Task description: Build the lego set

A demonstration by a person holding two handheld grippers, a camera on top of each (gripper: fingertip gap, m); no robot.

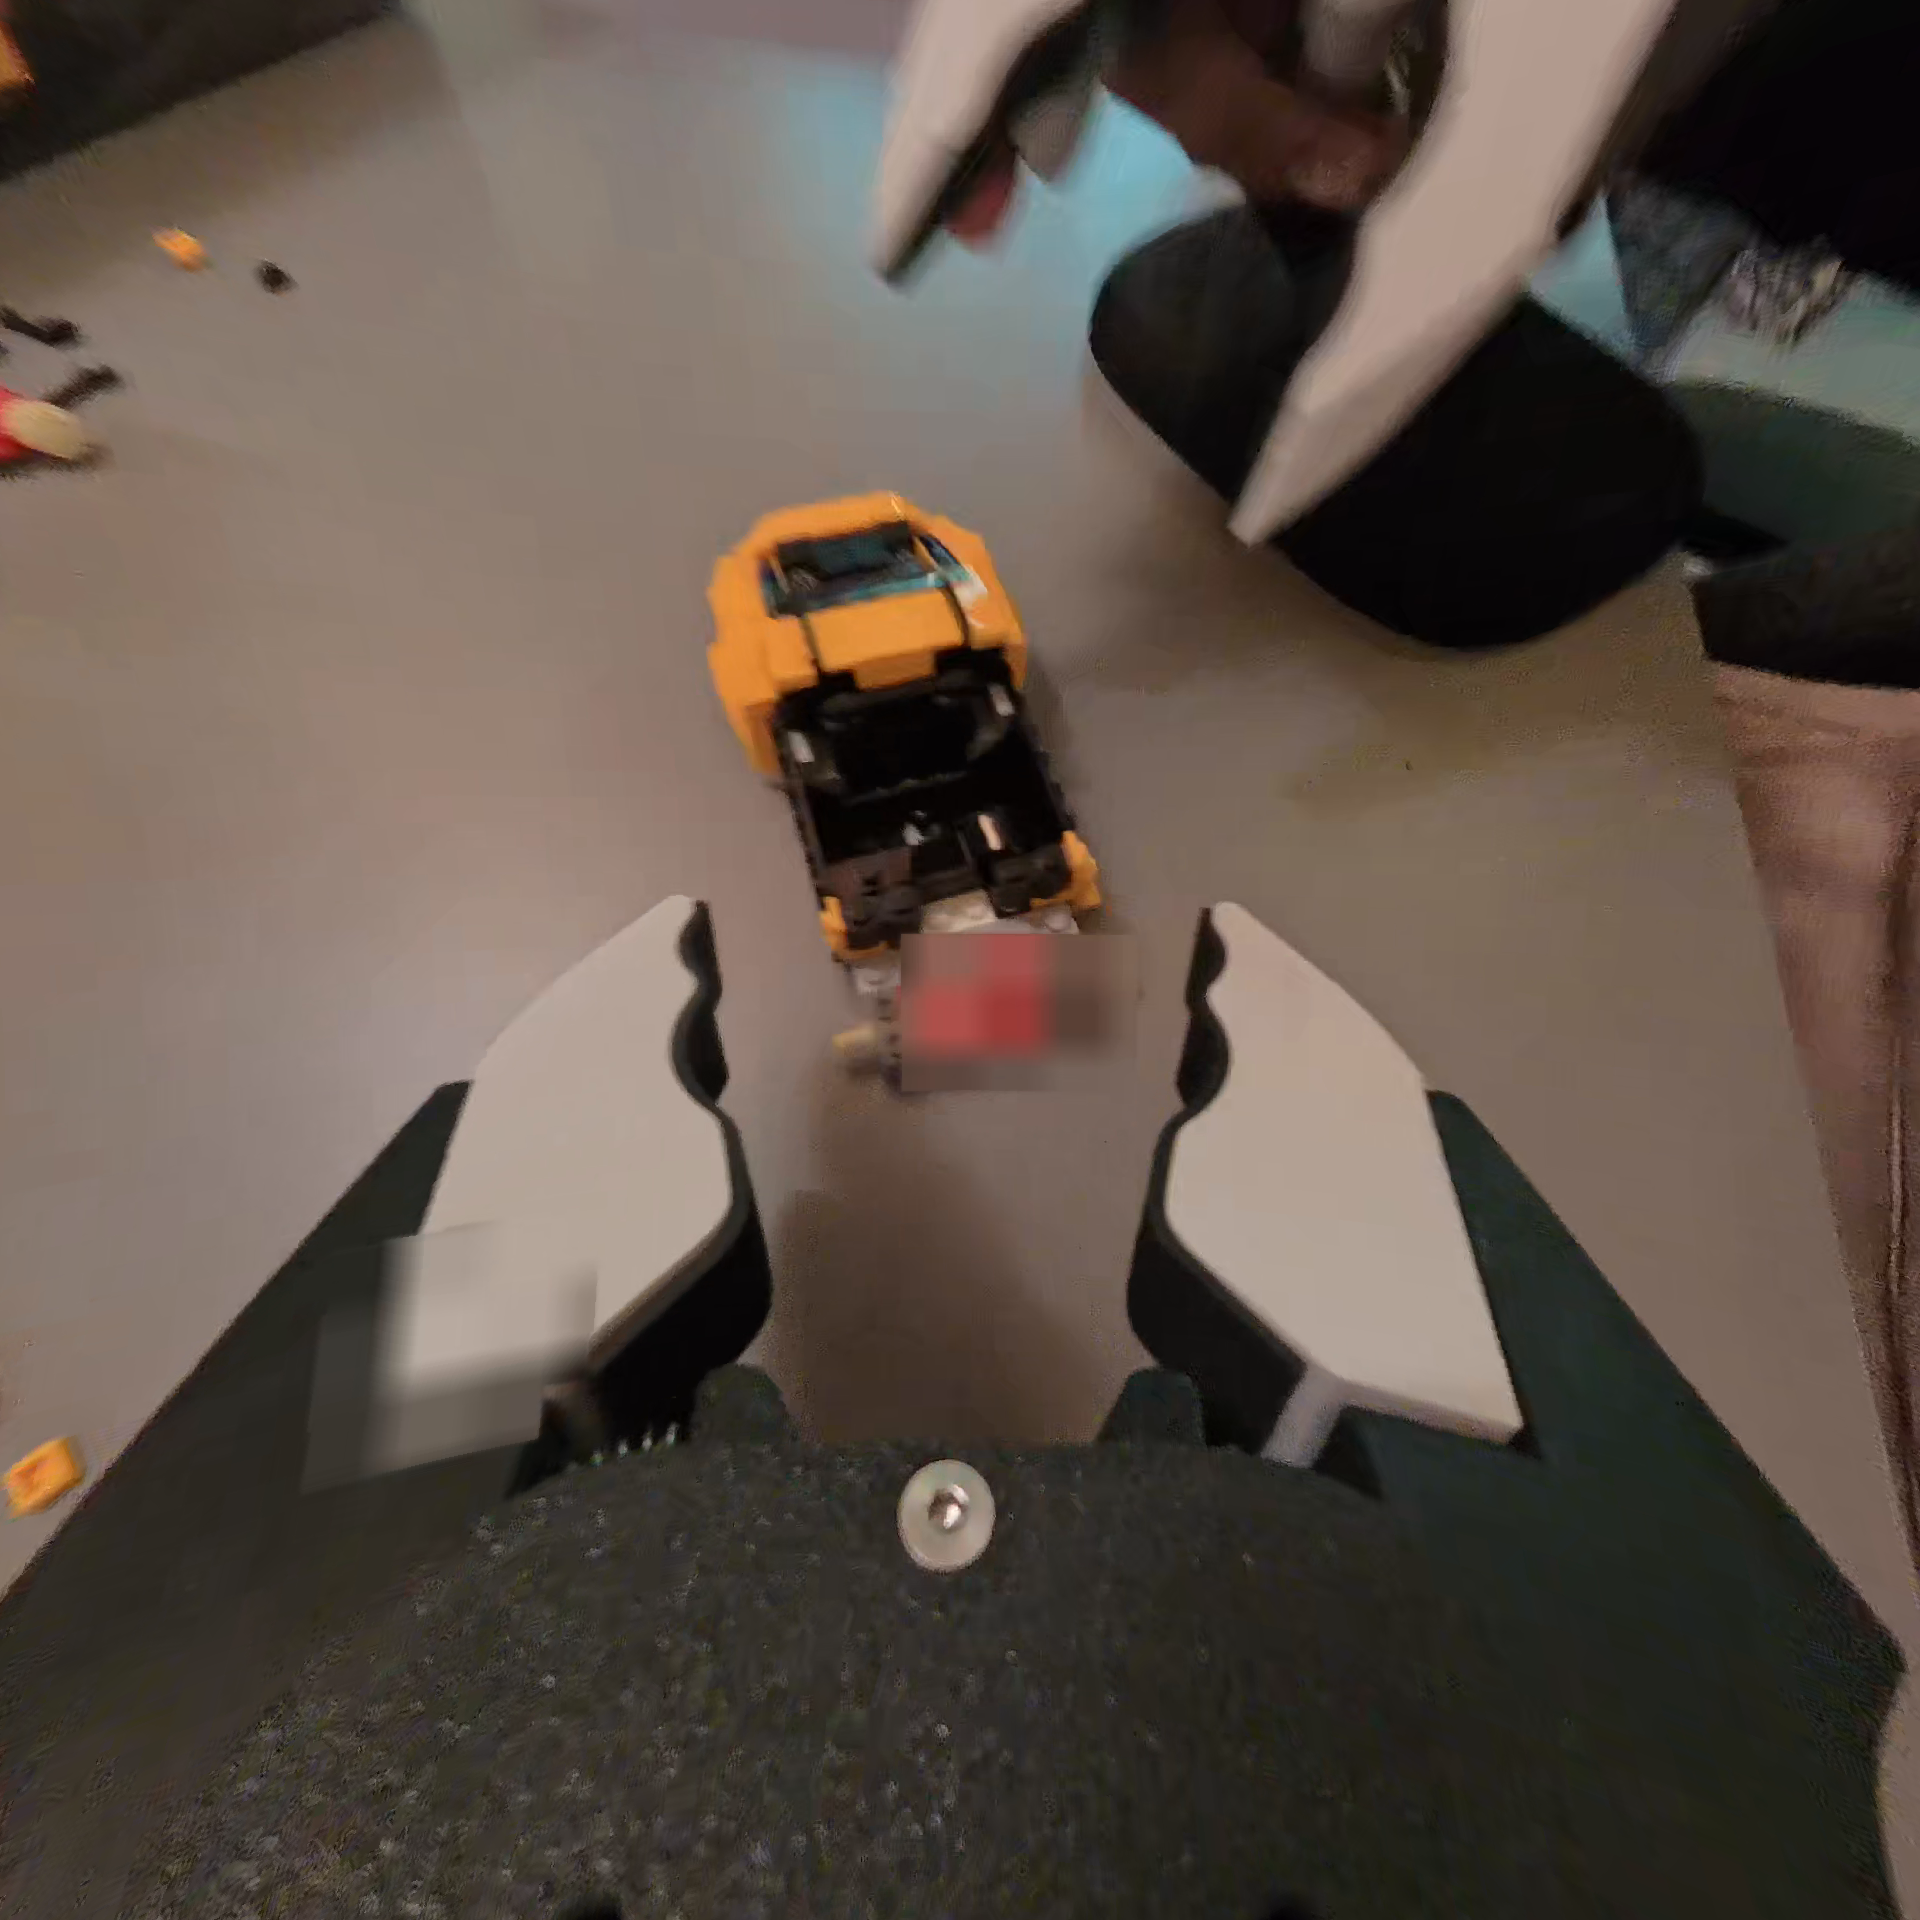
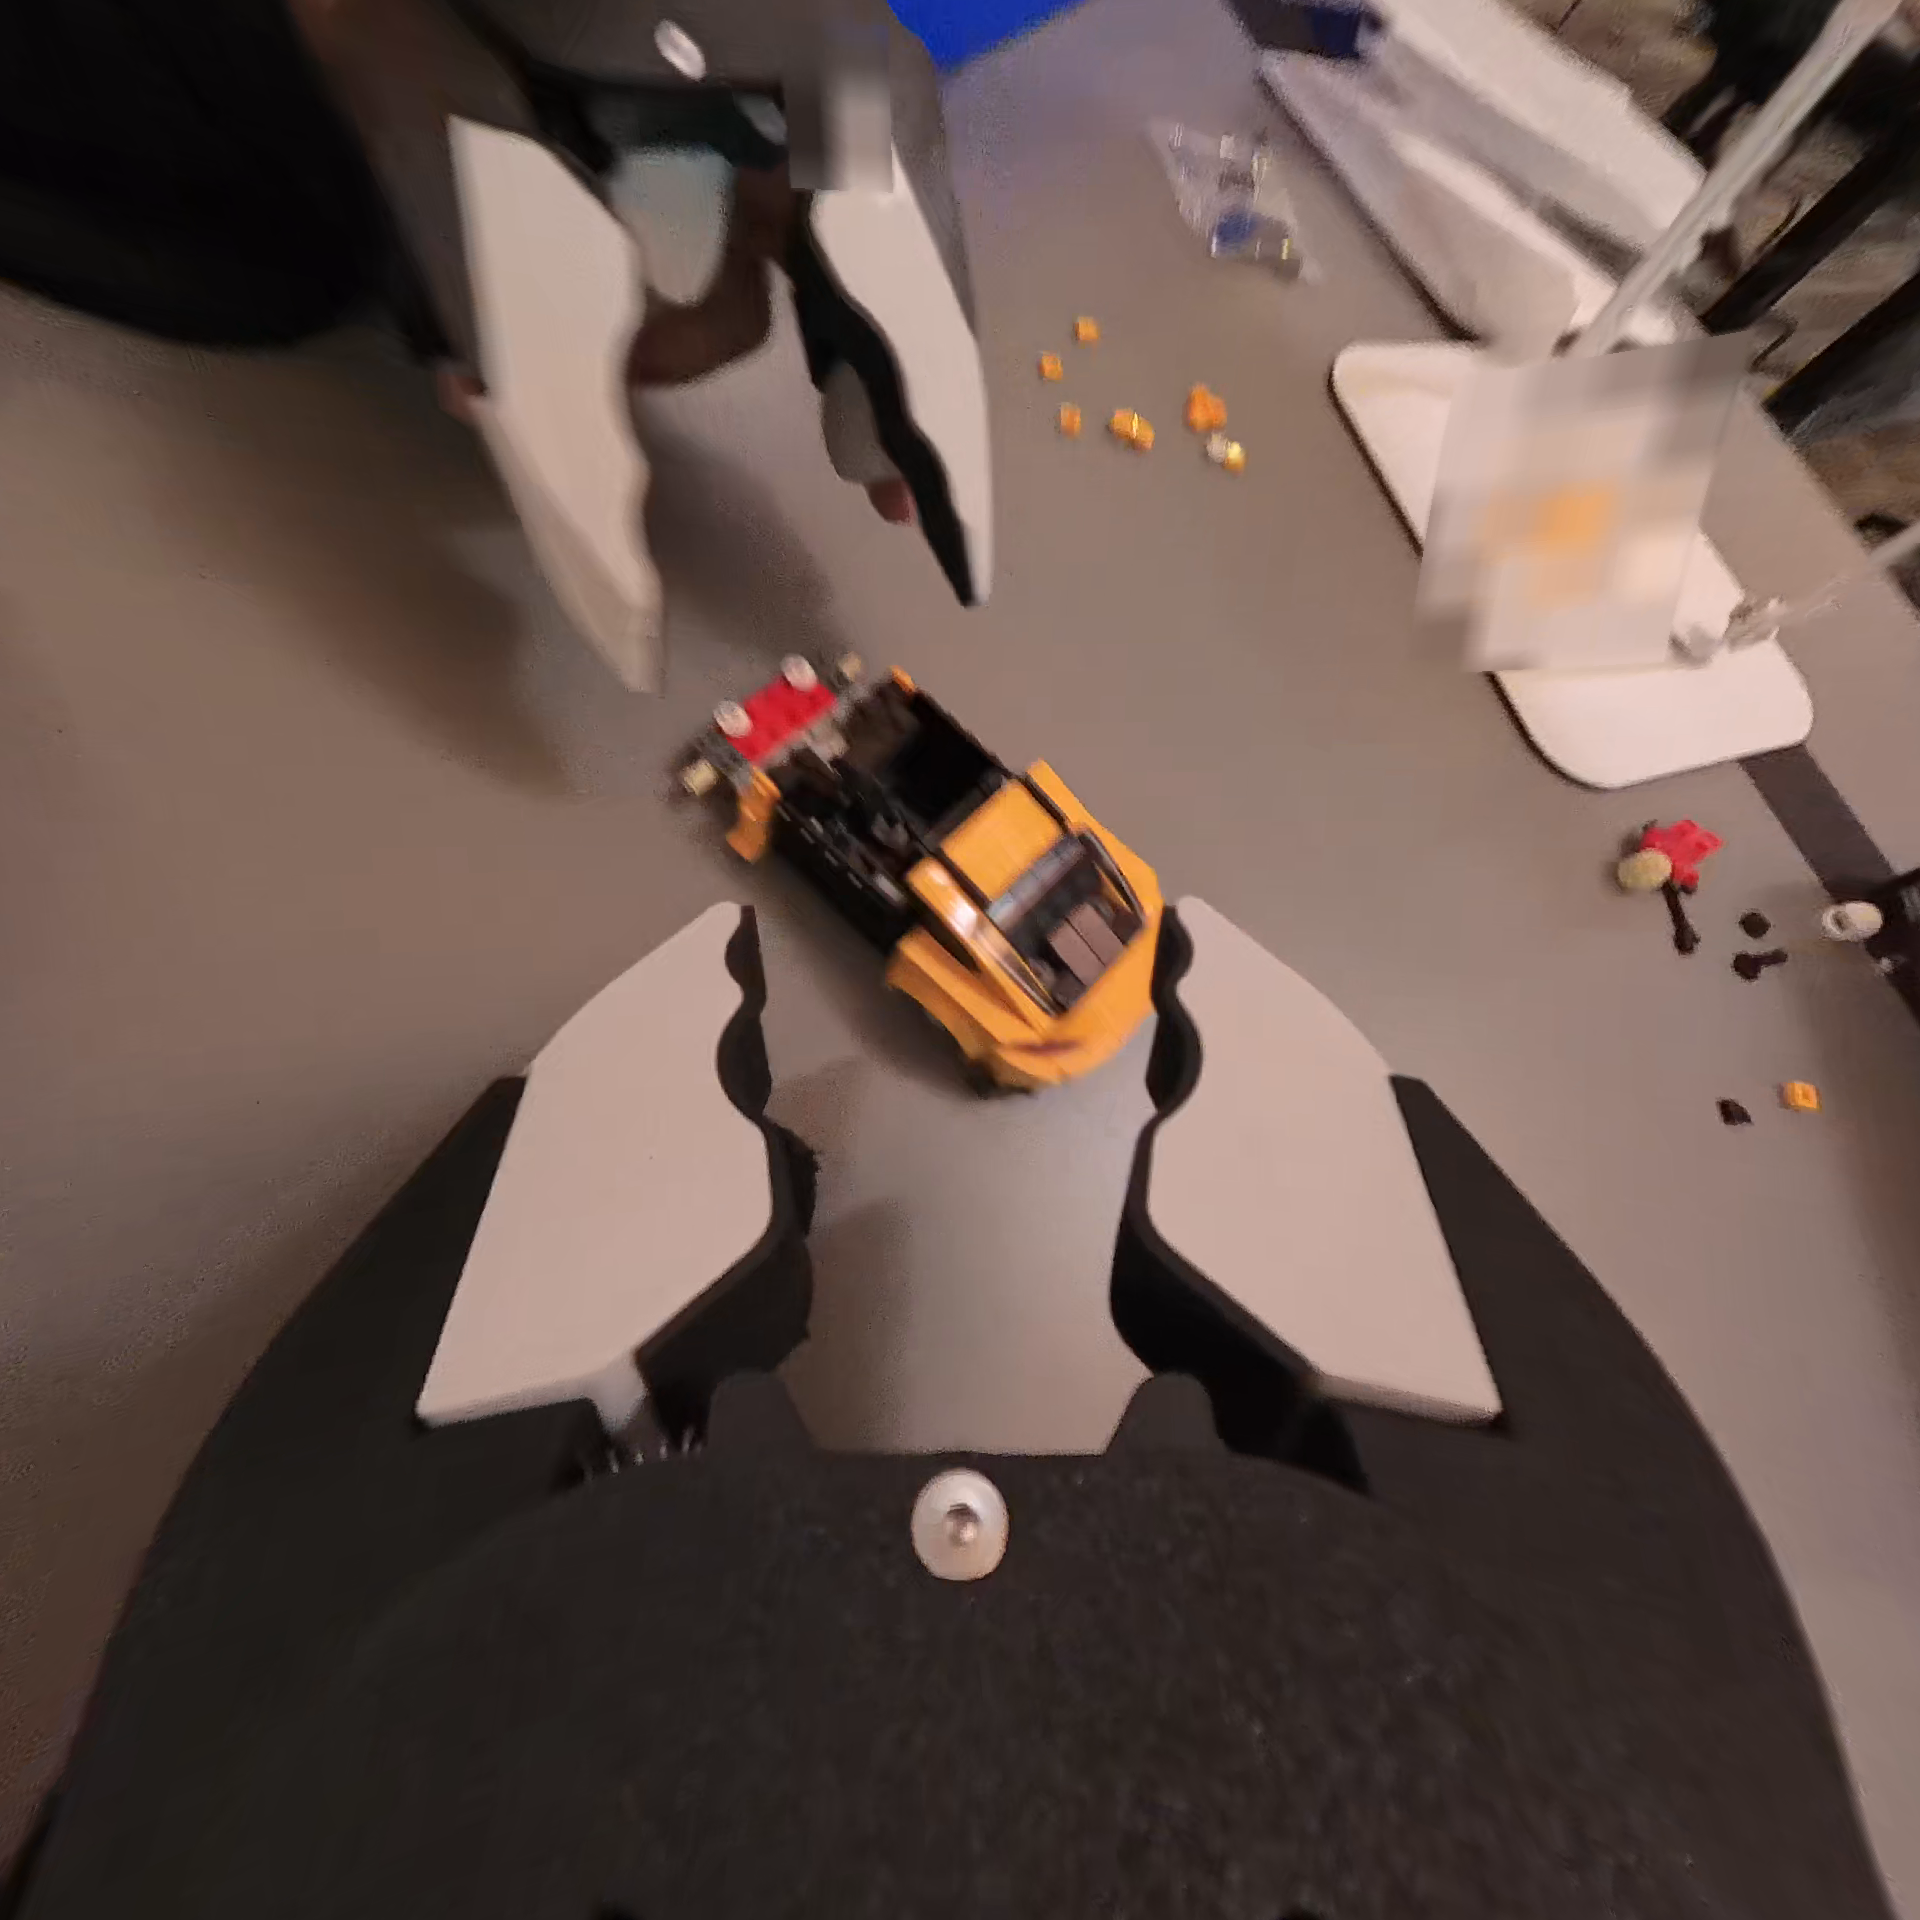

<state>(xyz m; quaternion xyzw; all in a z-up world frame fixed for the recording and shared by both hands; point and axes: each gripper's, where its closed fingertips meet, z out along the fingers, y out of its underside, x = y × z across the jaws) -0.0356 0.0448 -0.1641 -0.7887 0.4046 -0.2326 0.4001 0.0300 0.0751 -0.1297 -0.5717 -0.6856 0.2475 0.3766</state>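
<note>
Yellow-and-black brick-built toy car (image 2: 966, 883), part-built with an open black chassis and a red plate at one end, stood on the flat grey table (image 1: 364, 727), between two sets of tongs facing each other.

Spread across that grey table: a white flat stand base (image 2: 1621, 717) near the far right edge in the right wrist view, carrying a clear upright sheet holder (image 2: 1579, 499); a round black pouch-like object (image 1: 1434, 499) seen beyond the car in the left wrist view.

Left tongs (image 1: 956, 935) hung wide apart above the car's red-plate end, white fingers (image 1: 613, 1039) clear of it on both sides, nothing gripped.

Right tongs (image 2: 961, 925) also stood wide, lowered over the car's yellow cabin end; cabin lay off-centre, close against the right-hand finger (image 2: 1247, 1018), well clear of the left-hand one. Could not tell whether that finger touched the yellow bodywork. No pinch on the car.

Scattered smaller bits: a cluster of tiny orange bricks (image 2: 1132, 416) farther back, a small red-and-black brick assembly (image 2: 1673, 862) off to the right, a lone orange brick (image 2: 1797, 1093) nearby.
</note>
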